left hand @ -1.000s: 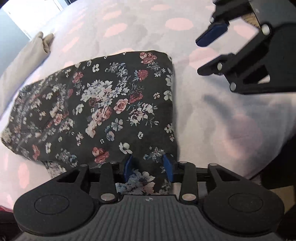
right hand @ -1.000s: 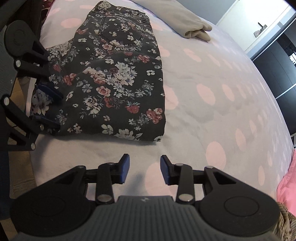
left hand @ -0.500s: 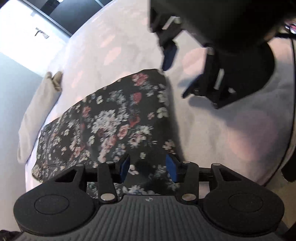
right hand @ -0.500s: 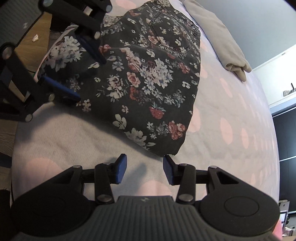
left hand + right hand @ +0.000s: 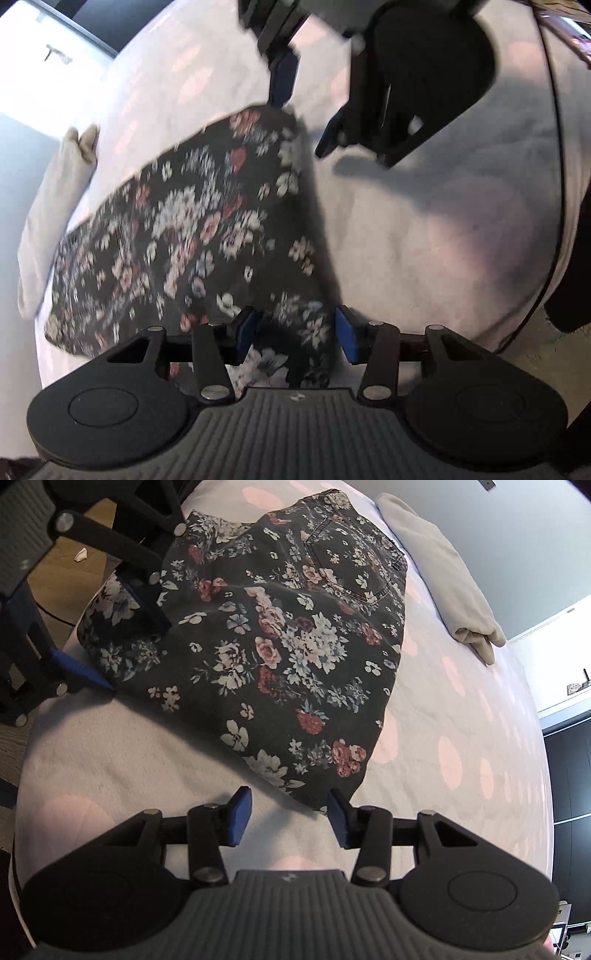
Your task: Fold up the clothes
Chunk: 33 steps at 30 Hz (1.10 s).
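Left wrist view showed my left gripper (image 5: 295, 334) with its jaws apart, straddling the near corner of the floral trousers (image 5: 207, 236) lying folded on the spotted bedspread (image 5: 424, 229). My right gripper (image 5: 290, 818) was likewise spread wide at the opposite corner, clamping nothing. Beige clothing (image 5: 439, 576) lay just beyond the trousers.

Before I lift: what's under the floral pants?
The pants lie folded on the dotted bedspread, one end hanging over the bed edge. Whatever lies beneath them is covered.
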Available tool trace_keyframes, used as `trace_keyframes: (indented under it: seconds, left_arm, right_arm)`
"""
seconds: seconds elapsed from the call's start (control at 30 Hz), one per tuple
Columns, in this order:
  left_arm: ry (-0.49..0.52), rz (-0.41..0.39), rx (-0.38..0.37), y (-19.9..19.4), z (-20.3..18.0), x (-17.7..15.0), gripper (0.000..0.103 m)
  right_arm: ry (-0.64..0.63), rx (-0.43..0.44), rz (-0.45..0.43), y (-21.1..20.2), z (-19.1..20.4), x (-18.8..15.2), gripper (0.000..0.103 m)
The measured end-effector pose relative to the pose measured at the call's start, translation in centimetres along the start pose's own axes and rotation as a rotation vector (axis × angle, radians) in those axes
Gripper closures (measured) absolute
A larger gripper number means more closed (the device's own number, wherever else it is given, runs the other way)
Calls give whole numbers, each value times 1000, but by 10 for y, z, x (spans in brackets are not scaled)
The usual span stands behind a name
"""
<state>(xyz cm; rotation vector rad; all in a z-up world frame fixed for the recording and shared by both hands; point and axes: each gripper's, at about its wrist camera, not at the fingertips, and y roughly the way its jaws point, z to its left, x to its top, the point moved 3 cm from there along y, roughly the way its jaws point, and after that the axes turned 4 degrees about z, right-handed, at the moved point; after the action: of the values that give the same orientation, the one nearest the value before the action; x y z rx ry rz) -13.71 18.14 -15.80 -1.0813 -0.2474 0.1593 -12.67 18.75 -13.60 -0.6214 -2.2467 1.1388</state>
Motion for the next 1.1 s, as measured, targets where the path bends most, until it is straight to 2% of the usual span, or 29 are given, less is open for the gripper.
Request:
trace_keyframes:
  seconds: [0.13, 0.17, 0.3, 0.37, 0.43, 0.47, 0.6, 0.67, 0.77, 0.97, 1.1]
  left_arm:
    - [54, 4, 31, 7, -7, 1, 59]
    - [58, 3, 33, 9, -8, 1, 59]
    - [24, -3, 14, 11, -4, -3, 57]
    - [23, -5, 14, 9, -5, -4, 61]
    - [21, -6, 15, 7, -6, -5, 70]
    - [12, -7, 9, 7, -4, -6, 72]
    - [-28, -23, -24, 0, 4, -11, 82]
    - [-42, -35, -35, -4, 7, -12, 86]
    - [-72, -60, -62, -11, 13, -15, 91]
    - [-115, -151, -99, -34, 27, -24, 95]
    - [-152, -212, -147, -60, 35, -30, 97]
  right_arm:
    - [-5, -31, -26, 2, 1, 3, 54]
    - [-11, -41, -35, 2, 2, 3, 51]
    - [-127, -87, -34, 5, 15, -1, 49]
    - [-213, -126, -35, 11, 24, -3, 49]
    - [-299, -178, -46, 17, 32, -5, 49]
    - [-340, -205, -52, 21, 35, -5, 49]
    - [-448, -287, -67, 31, 39, -4, 52]
    - [-497, -313, -70, 35, 40, -4, 69]
    - [-533, -326, -68, 35, 39, -4, 82]
    - [-517, -396, -56, 18, 33, 2, 93]
    - [-454, -411, -18, -2, 26, 8, 95]
